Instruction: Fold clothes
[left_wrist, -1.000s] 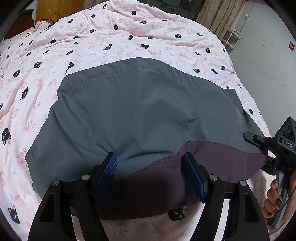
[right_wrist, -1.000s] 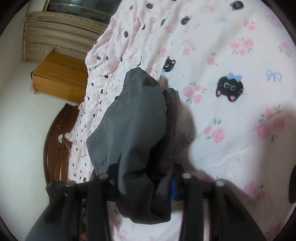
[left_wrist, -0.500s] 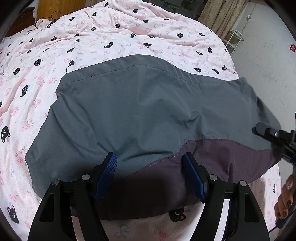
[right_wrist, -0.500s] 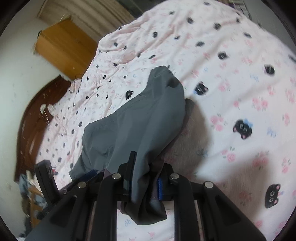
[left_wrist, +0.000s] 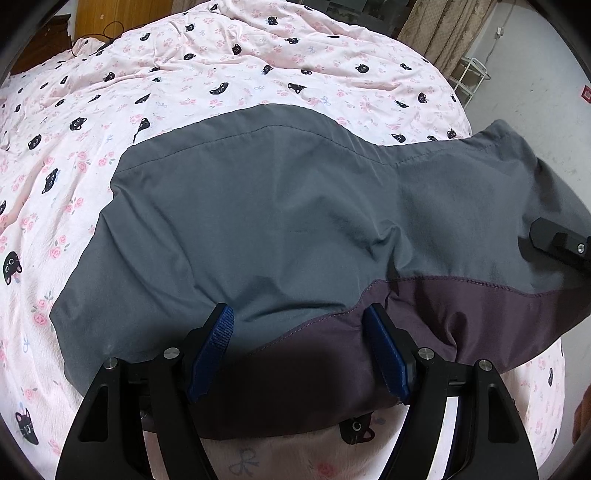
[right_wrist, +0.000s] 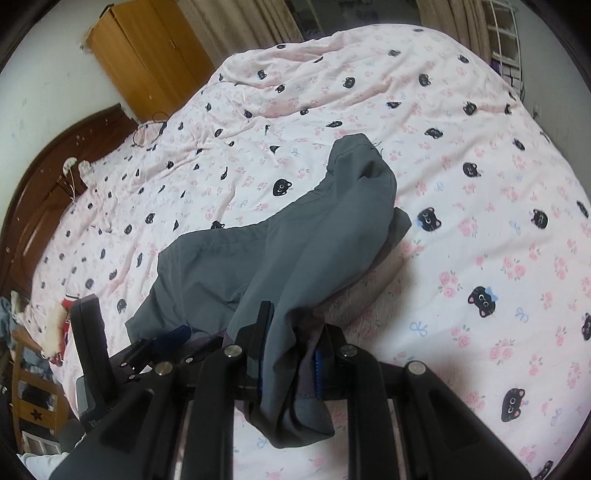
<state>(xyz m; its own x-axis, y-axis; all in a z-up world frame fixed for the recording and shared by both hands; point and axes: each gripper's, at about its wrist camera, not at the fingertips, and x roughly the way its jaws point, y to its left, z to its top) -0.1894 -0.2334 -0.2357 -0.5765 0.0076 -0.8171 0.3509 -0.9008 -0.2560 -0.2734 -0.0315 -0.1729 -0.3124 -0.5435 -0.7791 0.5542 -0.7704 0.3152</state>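
A grey garment (left_wrist: 277, 206) with a purple band (left_wrist: 461, 314) along its near edge lies spread on the pink cat-print bed (left_wrist: 258, 55). My left gripper (left_wrist: 299, 317) stands open low over the purple band. Its blue pads (left_wrist: 212, 347) sit well apart, with cloth lying flat between them. My right gripper (right_wrist: 293, 321) is shut on the garment's right end (right_wrist: 332, 236) and holds it raised off the bed (right_wrist: 480, 147), so the cloth drapes down from the jaws. One of its fingers (left_wrist: 557, 245) shows at the right edge of the left wrist view.
A wooden cabinet (right_wrist: 147, 55) and a dark curved headboard (right_wrist: 55, 177) stand beyond the bed. A white wire rack (left_wrist: 469, 77) and curtains are at the far right. A chair with clutter (right_wrist: 33, 387) is by the bed's left side.
My right gripper has risen and rolled, lifting the garment's right end off the bed, and its jaws have narrowed on the cloth. My left gripper has stayed put.
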